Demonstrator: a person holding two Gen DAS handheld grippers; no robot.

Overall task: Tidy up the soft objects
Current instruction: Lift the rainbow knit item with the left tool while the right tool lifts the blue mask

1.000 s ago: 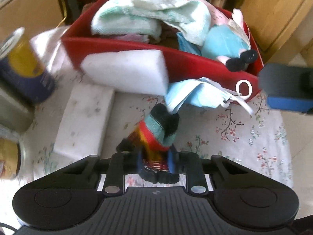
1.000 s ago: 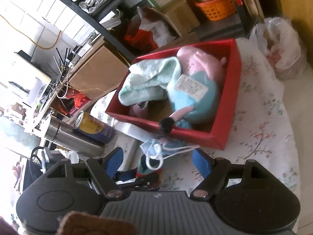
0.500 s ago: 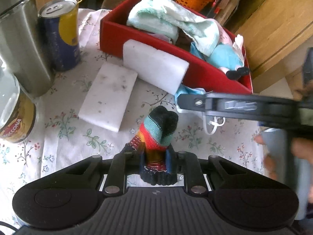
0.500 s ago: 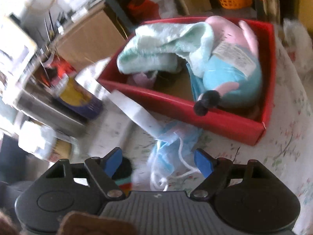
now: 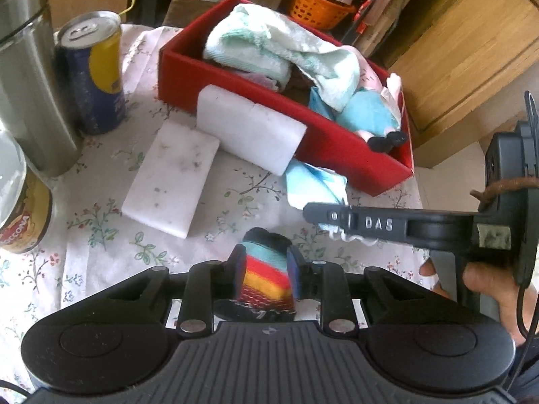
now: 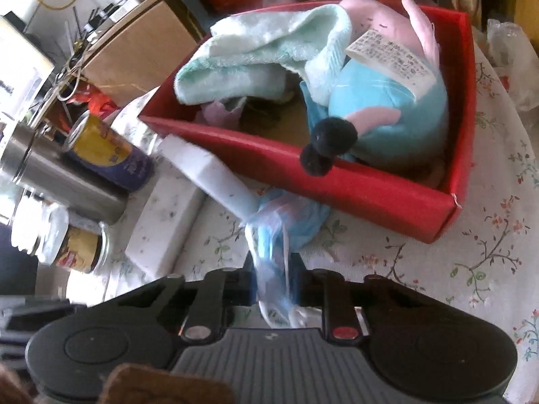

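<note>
Floral cloth (image 5: 101, 222), knit striped sock (image 5: 266, 276), crumpled mask (image 6: 279, 229)

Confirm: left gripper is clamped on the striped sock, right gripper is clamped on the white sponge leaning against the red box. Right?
Not quite. The left gripper is clamped on the striped sock, but the right gripper, whose jaws have just closed, holds the blue face mask, not the white sponge. The sponge leans untouched against the red box; the right wrist view shows the mask pinched between the jaws.
</note>
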